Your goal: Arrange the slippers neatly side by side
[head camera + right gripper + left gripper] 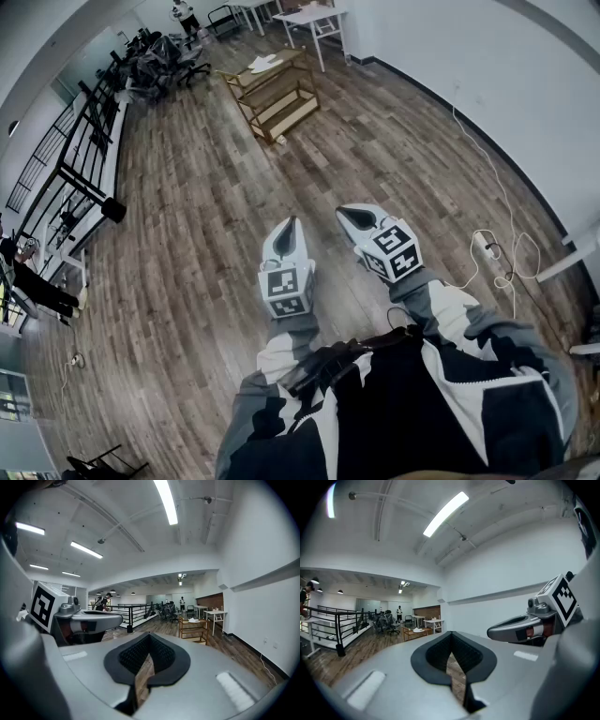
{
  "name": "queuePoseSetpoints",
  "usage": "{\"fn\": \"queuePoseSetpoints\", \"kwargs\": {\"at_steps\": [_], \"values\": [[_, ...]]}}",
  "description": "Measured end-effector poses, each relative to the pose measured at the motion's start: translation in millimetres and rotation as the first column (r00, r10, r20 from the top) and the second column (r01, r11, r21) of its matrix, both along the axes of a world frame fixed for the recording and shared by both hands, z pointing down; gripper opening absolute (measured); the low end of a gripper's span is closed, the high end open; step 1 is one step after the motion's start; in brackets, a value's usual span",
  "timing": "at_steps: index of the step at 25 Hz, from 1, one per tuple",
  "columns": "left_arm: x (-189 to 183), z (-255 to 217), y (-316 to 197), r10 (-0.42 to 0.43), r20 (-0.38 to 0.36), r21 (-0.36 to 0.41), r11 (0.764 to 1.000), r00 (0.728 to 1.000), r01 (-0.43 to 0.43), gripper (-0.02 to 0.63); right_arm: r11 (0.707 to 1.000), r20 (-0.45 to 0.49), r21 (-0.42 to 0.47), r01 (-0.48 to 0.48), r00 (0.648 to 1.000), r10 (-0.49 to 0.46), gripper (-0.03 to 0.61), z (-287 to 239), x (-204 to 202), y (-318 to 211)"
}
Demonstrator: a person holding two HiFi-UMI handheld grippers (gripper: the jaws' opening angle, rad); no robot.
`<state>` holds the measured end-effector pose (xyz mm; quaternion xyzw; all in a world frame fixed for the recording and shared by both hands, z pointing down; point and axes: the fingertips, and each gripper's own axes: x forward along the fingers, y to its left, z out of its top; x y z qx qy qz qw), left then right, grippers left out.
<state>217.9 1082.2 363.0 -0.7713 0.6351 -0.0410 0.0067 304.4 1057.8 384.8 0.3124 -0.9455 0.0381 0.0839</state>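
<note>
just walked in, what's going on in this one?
A person stands on the wooden floor holding a gripper in each hand. The left gripper and right gripper both point ahead over the floor, jaws shut with nothing between them. A low wooden rack stands across the room with pale items on top, too small to identify. Nothing is being handled yet.

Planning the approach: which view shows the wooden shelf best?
Head view: the wooden shelf is largest there, seen from above, tiers and white items on top visible. Right gripper view shows the shelf small, side-on; left gripper view shows it tiny, far off.
</note>
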Motion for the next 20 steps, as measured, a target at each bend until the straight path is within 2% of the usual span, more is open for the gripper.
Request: {"fn": "queuePoseSetpoints", "kwargs": {"at_steps": [12, 17, 20], "values": [[10, 1, 2, 0.022, 0.008, 0.021, 1.000, 1.000, -0.022, 0.011, 1.000, 0.007, 0.012, 0.004, 1.000, -0.005, 0.000, 5, -1, 9], [19, 4, -9, 0.032, 0.016, 0.024, 0.999, 0.999, -0.032, 0.009, 0.999, 0.012, -0.013, 0.033, 0.999, -0.033, 0.005, 11, 2, 0], [20, 6, -13, 0.034, 0.018, 0.020, 0.999, 0.999, -0.034, 0.009, 0.999, 0.010, -0.012, 0.039, 0.999, -0.038, 0.026, 12, 1, -2]]}}
